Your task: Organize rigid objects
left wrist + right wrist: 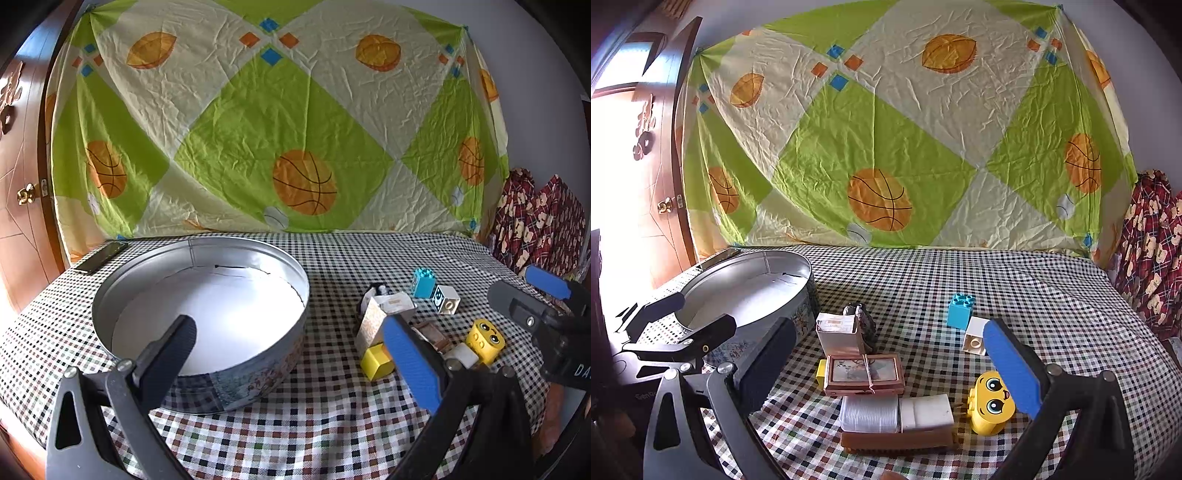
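A round metal tin (110,295) (809,273) with a white floor stands empty at the table's left. To its right lies a cluster of small things: a blue brick (423,282) (960,310), a white brick (448,301) (975,336), a yellow face brick (484,339) (991,402), a yellow block (376,363) (820,371), a white box (384,314) (838,332), a framed picture box (864,374) and a brown toy bed (897,424). My left gripper (291,354) (690,317) hangs open over the tin's near rim. My right gripper (890,369) (528,291) is open above the picture box, holding nothing.
A checked cloth (325,413) covers the table. A dark phone (99,258) (718,258) lies at the back left corner behind the tin. A sports-print sheet (280,129) hangs behind, a wooden door (18,184) stands left, and red patterned fabric (1152,251) sits right.
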Demonstrator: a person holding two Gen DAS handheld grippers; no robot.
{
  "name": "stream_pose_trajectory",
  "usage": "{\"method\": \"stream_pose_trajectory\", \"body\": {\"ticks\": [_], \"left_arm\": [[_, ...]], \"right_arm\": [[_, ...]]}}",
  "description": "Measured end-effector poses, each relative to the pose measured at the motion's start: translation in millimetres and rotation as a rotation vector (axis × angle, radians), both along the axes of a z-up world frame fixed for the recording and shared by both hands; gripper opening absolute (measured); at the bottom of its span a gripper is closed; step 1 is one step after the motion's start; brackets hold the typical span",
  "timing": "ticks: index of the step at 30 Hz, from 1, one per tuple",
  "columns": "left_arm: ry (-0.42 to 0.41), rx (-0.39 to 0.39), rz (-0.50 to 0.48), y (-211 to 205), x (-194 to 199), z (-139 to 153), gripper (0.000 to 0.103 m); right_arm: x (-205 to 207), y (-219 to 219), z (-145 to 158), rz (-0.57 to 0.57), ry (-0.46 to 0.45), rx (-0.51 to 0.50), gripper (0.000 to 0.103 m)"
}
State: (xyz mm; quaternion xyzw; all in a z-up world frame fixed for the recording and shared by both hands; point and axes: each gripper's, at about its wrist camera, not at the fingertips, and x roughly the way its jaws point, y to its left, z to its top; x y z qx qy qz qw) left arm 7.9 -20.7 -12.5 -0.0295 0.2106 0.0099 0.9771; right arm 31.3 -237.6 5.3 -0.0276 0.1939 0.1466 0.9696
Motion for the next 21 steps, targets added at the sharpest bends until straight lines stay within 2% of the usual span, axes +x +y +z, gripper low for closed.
{"method": "stream_pose_trajectory", "body": {"ticks": [21], "left_arm": [[0.019, 0.009, -0.004, -5.4, 3.9, -9.3, 0.103]], "right_arm": [[3.7, -7.3, -10.1, -0.011, 0.025, 0.017, 0.102]]}}
